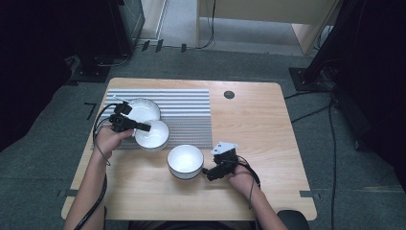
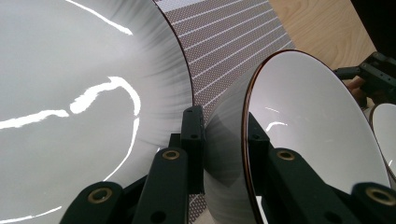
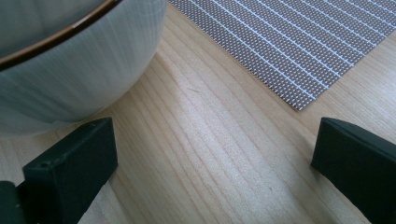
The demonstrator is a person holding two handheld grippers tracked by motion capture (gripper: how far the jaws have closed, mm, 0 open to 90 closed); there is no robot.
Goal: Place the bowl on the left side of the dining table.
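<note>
Pinching bowl rim, left claw.

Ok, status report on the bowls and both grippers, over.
Left gripper shut on middle bowl's rim, tilted over the striped mat. Right gripper open, empty, beside near bowl. Far bowl crowds the held one.

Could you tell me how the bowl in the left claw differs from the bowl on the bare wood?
The held bowl is tilted, its rim pinched by the left claw; the bowl on the wood sits upright and untouched, beside the open right claw. The held bowl hangs over the striped mat, close to a third bowl; the other stands off the mat. Both are white with a dark rim.
</note>
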